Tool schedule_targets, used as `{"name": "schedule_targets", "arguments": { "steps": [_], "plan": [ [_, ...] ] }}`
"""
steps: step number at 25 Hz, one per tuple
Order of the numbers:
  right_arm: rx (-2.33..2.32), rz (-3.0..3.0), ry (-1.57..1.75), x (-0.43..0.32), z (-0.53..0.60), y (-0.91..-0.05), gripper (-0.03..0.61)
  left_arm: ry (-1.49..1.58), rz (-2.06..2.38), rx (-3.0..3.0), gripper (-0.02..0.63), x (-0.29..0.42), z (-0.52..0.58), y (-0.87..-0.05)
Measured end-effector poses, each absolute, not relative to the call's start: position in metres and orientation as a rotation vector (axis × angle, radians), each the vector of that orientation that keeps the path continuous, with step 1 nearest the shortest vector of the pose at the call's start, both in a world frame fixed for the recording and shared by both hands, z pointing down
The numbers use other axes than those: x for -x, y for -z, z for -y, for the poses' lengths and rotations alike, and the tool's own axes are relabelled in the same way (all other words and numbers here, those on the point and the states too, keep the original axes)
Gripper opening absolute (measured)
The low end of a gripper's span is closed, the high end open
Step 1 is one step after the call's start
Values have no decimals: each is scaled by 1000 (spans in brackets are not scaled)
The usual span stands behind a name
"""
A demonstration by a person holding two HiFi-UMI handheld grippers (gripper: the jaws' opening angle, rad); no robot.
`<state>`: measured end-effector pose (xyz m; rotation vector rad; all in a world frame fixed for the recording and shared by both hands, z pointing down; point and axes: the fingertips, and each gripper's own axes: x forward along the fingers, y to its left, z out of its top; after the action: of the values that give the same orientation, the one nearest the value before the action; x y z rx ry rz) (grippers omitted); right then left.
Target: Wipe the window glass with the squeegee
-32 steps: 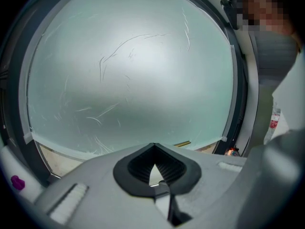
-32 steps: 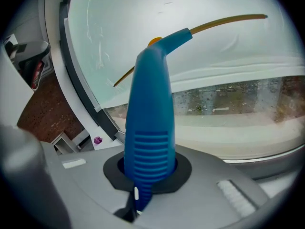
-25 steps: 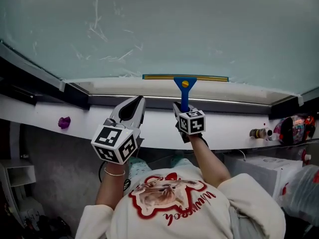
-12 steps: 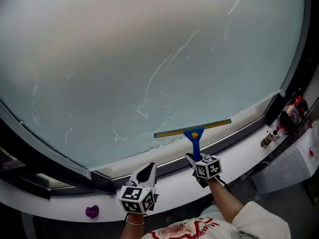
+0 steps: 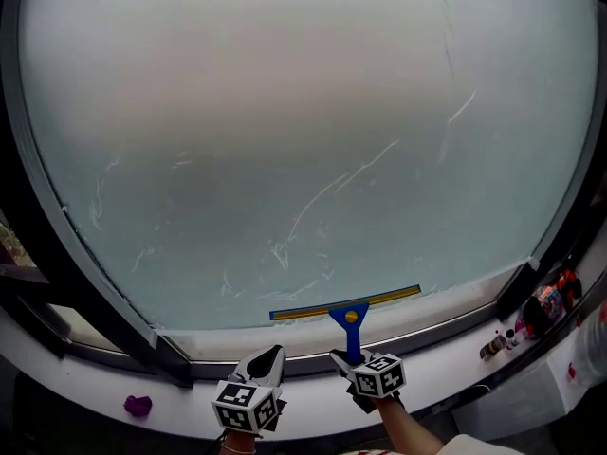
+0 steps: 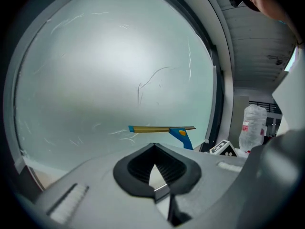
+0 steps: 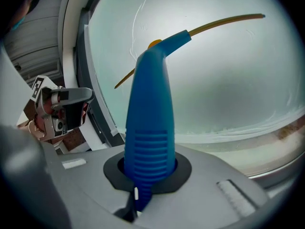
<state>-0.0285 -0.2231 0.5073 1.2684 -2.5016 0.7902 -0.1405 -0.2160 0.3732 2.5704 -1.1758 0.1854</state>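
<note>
Right gripper view: right tongs (image 7: 145, 182) clamp the squeegee (image 7: 150, 104) by its ribbed handle; it looks light and stiff, blade seemingly touching the window glass (image 5: 285, 112); left tongs (image 6: 155, 175) closed, empty.

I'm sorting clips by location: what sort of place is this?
Probably indoors, right at a large window: hazy, streaked window glass fills the view, a white sill below it carries a small bottle, and a squeegee is at the pane.
</note>
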Motion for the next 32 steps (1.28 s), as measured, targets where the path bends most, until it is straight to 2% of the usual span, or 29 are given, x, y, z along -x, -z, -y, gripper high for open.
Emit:
{"name": "schedule_targets", "arguments": {
  "steps": [3, 10, 18, 25, 32],
  "plan": [
    [-1263, 2494, -730, 24, 226, -501, 32, -132, 1193, -2572, 0, 136, 211, -363],
    [-1330, 2615, -694, 72, 251, -442, 32, -182, 1139, -2720, 0, 176, 221, -328],
    [-1335, 2753, -371, 100, 284, -281, 32, -129, 1113, -2926, 0, 202, 248, -239],
    [-1284, 2916, -354, 93, 305, -122, 32, -104, 1122, -3139, 0, 188, 259, -134],
    [-1372, 2772, -185, 92, 331, -50, 32, -19, 1091, -3150, 0, 180, 273, -66]
  ]
}}
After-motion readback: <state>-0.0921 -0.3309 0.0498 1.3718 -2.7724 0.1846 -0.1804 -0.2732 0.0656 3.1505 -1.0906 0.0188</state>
